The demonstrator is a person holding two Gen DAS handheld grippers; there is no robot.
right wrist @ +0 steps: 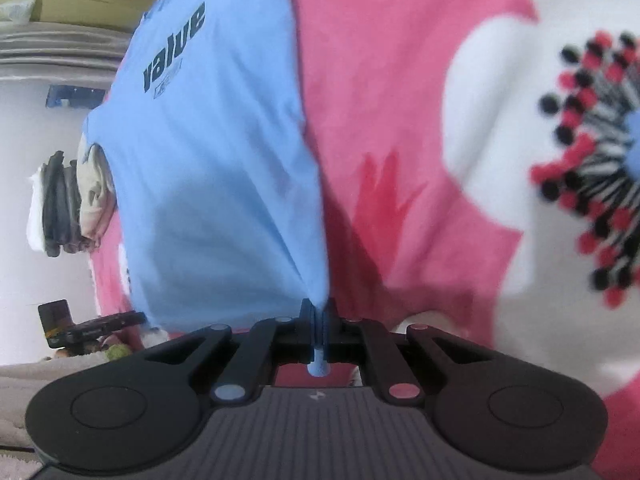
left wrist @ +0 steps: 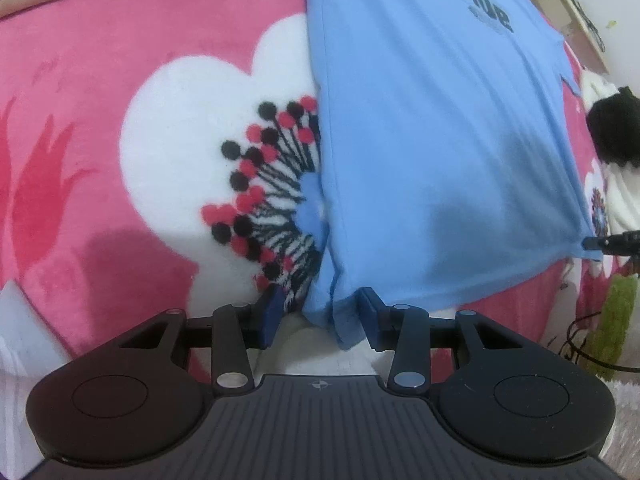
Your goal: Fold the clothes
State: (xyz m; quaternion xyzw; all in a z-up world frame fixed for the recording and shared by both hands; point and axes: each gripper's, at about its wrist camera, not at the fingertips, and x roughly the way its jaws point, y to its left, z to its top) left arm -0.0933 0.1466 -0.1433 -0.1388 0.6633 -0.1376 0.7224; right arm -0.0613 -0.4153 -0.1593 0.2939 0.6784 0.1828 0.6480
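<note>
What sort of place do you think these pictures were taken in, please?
Most likely a bedroom at home. A plush pink floral blanket covers the soft surface under the blue T-shirt, a stack of folded clothes lies beyond it, and pale furniture stands by the wall.

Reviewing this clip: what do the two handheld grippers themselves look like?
Both match. The left gripper and right gripper each have a ribbed dark grey body with a small crosshair mark, two round black discs at the sides, black linkage bars with silver rivets, and dark blue fingers. No hands or sleeves show.
</note>
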